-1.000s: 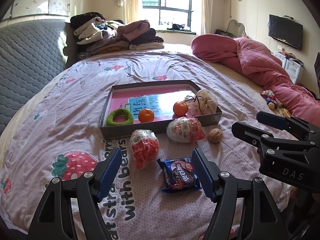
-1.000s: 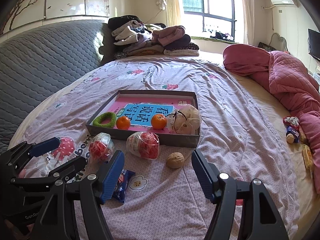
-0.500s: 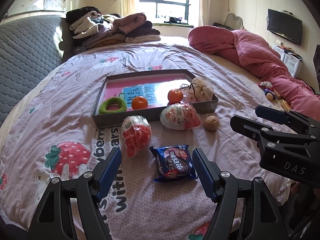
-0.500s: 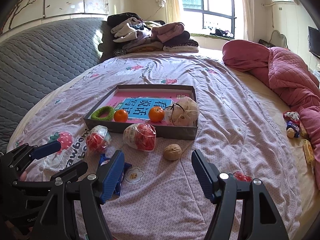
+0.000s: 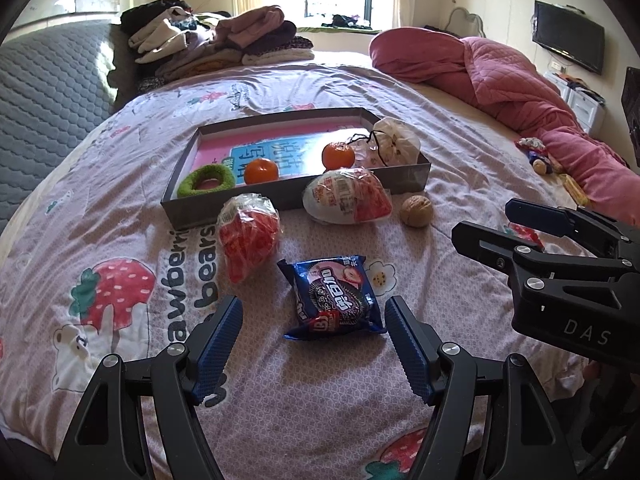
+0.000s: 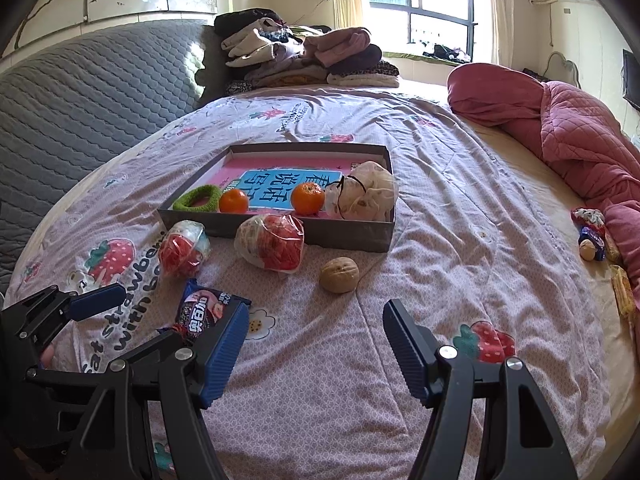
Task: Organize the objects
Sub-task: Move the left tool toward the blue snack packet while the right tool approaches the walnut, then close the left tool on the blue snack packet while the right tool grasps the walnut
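Observation:
A grey tray (image 5: 292, 200) (image 6: 280, 234) on the bed holds a green ring (image 5: 206, 178), two oranges (image 5: 261, 171) (image 5: 338, 155) and a white net pouch (image 5: 394, 144). In front of it lie two red snack bags (image 5: 248, 236) (image 5: 346, 196), a walnut (image 5: 417, 211) (image 6: 339, 274) and a blue cookie packet (image 5: 334, 298) (image 6: 204, 312). My left gripper (image 5: 314, 340) is open, its fingers either side of the packet, just short of it. My right gripper (image 6: 314, 352) is open over bare sheet, short of the walnut.
A pink quilt (image 5: 500, 68) is heaped at the right, with small toys and snacks (image 6: 592, 236) beside it. Folded clothes (image 5: 216, 44) are stacked at the far end. A grey padded headboard (image 6: 80, 92) runs along the left. The right gripper's body (image 5: 560, 280) shows at the left view's right edge.
Both grippers have moved forward and lower toward the bed. The cookie packet now lies between the left fingers, and the walnut sits closer to the right gripper.

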The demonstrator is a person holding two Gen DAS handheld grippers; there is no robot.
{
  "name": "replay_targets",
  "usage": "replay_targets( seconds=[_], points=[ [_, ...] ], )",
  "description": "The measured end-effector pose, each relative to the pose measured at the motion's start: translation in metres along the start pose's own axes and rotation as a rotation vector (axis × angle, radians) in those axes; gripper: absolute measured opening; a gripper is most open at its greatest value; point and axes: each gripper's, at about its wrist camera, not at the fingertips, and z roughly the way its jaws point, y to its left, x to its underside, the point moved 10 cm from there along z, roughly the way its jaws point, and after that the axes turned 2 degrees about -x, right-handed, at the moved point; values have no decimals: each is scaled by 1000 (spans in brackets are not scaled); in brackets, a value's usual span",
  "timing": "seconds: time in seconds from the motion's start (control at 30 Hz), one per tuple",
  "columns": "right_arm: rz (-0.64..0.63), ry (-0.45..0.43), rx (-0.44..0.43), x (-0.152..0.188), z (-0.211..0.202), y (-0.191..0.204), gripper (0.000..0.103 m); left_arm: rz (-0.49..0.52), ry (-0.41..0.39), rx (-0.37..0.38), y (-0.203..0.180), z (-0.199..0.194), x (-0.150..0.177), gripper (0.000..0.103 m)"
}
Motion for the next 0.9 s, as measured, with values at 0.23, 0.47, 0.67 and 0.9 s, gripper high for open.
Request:
replay_targets(
  seconds=[0.23, 0.47, 0.67, 0.9],
  points=[
    [9, 18, 2, 3, 12, -6, 69, -5, 13, -5, -1, 10, 3, 75],
    [6, 39, 20, 3, 28, -13, 69, -16, 17, 5, -3, 20, 2, 75],
    [6, 55, 26, 4, 41, -17, 69, -13, 32, 3, -7, 30, 4, 75],
    [1, 63, 22, 2, 53, -20, 69, -13, 26, -15, -8, 36, 0, 75]
  ],
)
